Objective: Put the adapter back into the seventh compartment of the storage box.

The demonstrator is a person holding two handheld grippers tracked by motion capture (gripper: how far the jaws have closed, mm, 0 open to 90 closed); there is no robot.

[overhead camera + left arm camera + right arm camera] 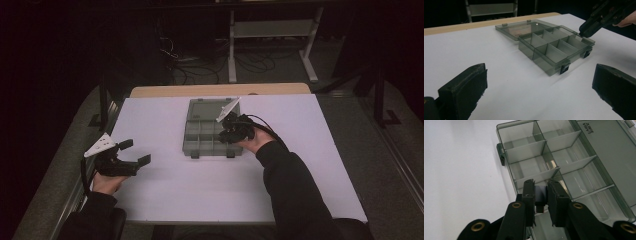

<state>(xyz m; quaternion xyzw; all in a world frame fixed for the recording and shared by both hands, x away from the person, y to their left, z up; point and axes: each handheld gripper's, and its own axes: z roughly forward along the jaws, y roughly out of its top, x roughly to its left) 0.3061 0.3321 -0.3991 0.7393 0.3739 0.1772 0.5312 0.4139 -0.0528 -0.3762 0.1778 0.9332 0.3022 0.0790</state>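
The right gripper (541, 195) has its jaws clamped on a small black piece (540, 194) over the open compartment box (200, 131). The left gripper (134, 151) rests near the counter's (165, 190) left edge, jaws wide apart.

Left gripper (134, 152): matte black body, two blocky black jaws with scuffed, rough-edged pads (464, 96); grey three-cornered plate on top.
Right gripper (226, 134): black body, a pale three-cornered plate above it, a black cable looping back from it.
Right gripper's arms: glossy black, each set with brass-coloured round rivets; flat black rectangular pads (557, 202) at the tips.
Sleeves: dark long sleeves on both forearms, ending at the wrists.
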